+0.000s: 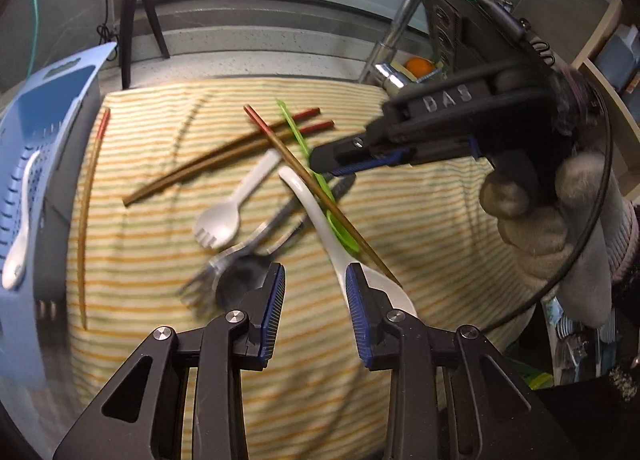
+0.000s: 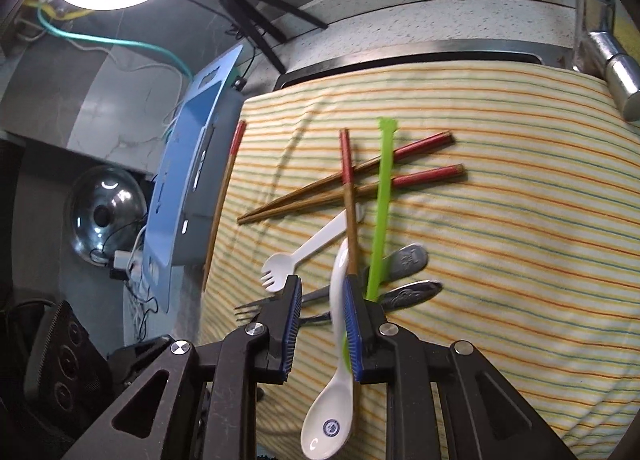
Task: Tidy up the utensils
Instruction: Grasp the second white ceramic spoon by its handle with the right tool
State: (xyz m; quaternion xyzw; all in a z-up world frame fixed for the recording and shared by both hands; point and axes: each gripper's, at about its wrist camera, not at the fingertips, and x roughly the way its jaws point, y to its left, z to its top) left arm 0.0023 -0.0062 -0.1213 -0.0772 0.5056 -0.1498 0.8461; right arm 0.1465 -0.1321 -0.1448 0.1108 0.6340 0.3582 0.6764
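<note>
1. Fingers of the left hand-held gripper (image 1: pixel 315 300) stand wide apart, holding nothing, just above the bowl end of a white ceramic spoon (image 1: pixel 320 216).
2. Right hand-held gripper (image 2: pixel 322 324) is part open; the spoon's handle lies against its right pad, the grip unclear.
3. Chopsticks (image 2: pixel 348 184), a white spork (image 2: pixel 304 250), a green stick (image 2: pixel 382 200) and metal cutlery (image 2: pixel 404 260) lie jumbled on the striped cloth (image 2: pixel 500 240).
4. Blue basket (image 1: pixel 44 108) stands at the cloth's left edge.

Striped cloth (image 2: pixel 500 220) carrying crossed chopsticks (image 2: pixel 320 188), white spork (image 2: pixel 308 248), metal fork (image 2: pixel 260 304); lone chopstick (image 2: pixel 224 196) at 9 o'clock edge.
</note>
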